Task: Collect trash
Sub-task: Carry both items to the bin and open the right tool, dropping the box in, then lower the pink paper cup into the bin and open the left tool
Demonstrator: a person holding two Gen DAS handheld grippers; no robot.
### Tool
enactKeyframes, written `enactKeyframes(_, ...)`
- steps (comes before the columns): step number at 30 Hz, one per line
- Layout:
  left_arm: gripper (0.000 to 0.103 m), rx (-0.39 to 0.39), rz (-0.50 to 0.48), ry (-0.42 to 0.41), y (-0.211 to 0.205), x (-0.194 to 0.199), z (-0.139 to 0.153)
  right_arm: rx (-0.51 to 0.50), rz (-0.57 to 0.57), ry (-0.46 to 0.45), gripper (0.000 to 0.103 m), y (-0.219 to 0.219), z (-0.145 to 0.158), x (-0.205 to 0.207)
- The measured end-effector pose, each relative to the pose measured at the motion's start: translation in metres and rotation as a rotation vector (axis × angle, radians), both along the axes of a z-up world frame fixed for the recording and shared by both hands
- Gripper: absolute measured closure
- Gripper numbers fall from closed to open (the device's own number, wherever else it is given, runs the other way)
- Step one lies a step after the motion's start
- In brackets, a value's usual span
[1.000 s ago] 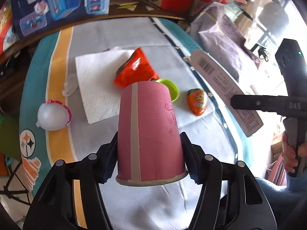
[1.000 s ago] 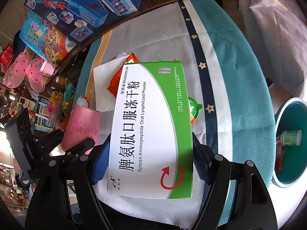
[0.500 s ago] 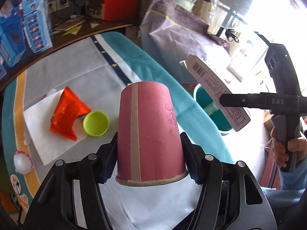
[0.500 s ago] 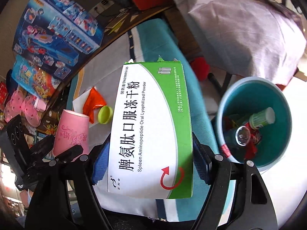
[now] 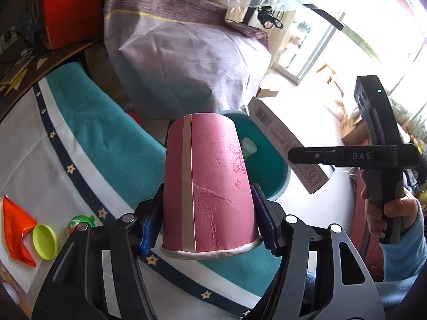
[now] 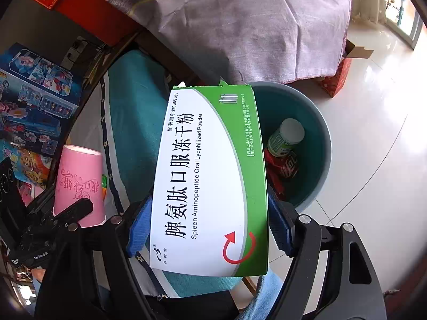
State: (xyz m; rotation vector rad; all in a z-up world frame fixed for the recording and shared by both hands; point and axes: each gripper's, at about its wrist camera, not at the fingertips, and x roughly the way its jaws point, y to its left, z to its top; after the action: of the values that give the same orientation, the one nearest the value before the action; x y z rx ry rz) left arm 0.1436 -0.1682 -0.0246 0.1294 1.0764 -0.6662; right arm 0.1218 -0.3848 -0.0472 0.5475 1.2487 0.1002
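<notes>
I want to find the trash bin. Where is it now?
The teal bin stands on the white floor beyond the table edge, at right in the right wrist view, partly behind the green box held in the right claw.

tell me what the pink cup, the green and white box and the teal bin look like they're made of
Pink cup: paper, matte, going by its glued side seam, rolled rim and crease lines.
Green and white box: thin printed cardboard, slightly glossy, with a torn flap edge at the top.
Teal bin: probably moulded plastic, with smooth, even-coloured walls and a rounded rim.
</notes>
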Motion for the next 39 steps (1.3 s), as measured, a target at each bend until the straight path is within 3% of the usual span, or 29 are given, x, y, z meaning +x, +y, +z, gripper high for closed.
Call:
enactKeyframes(12, 0.041, 0.021, -0.028, 0.066, -0.034, 0.022, -0.023, 0.028, 0.004, 0.092, 0.030, -0.010, -0.042, 0.035)
enactKeyframes(14, 0.041, 0.023, -0.029, 0.075, -0.039, 0.026, -0.026, 0.046, -0.011, 0.090, 0.024, -0.013, -0.043, 0.039)
enactKeyframes(28, 0.040, 0.043, -0.070, 0.125, -0.068, 0.027, -0.045, 0.050, -0.105, 0.117, 0.024, -0.046, -0.054, 0.027)
enactKeyframes(32, 0.040, 0.054, -0.089, 0.129, -0.079, 0.026, -0.049, 0.048, -0.146, 0.119, 0.018, -0.055, -0.052, 0.021)
enactKeyframes(39, 0.035, 0.057, -0.098, 0.122, -0.099, 0.032, -0.054, 0.040, -0.176, 0.113, 0.017, -0.062, -0.043, 0.015)
